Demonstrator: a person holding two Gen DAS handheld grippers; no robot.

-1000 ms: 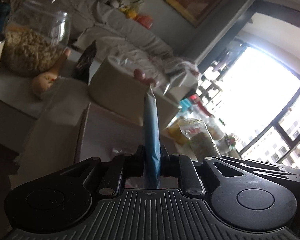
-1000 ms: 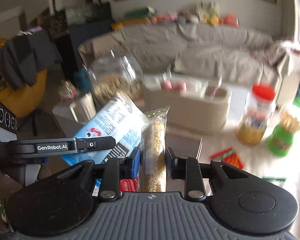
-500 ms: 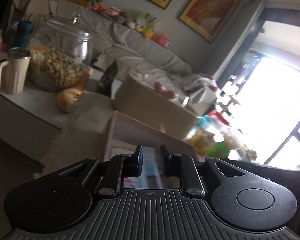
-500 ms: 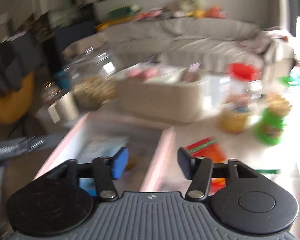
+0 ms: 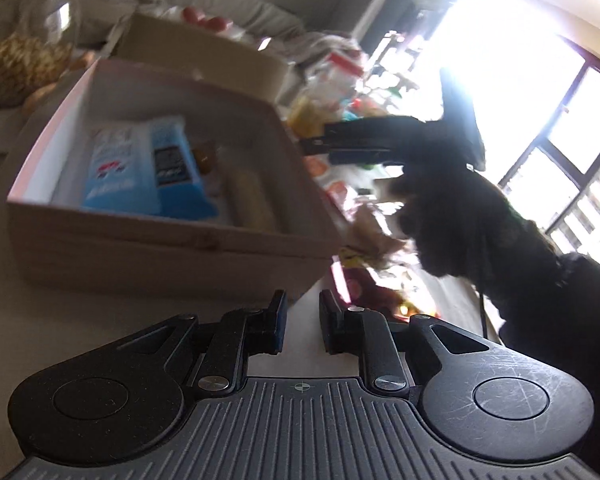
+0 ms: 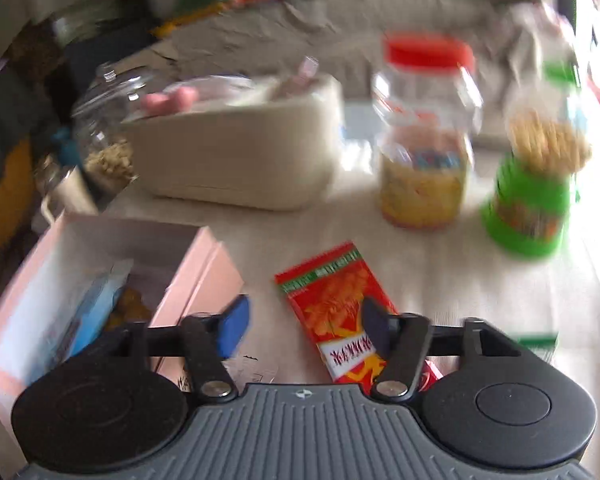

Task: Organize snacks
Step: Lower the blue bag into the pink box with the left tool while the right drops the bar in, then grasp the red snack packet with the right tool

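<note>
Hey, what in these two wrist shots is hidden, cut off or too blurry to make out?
- Left wrist: the right gripper is a backlit silhouette against the window; its jaw state is unreadable here.
- Left wrist: blue snack packet in the pink box; print smeared by blur.
- Right wrist: red snack packet; near end hidden behind the gripper body.
- Right wrist: red-lidded jar; label blurred.

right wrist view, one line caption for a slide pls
Open right gripper hovers over a red snack packet beside the pink box, jars behind.

Glossy plastic jar point(image 6: 424, 132) — matt cardboard box point(image 5: 172, 240).
</note>
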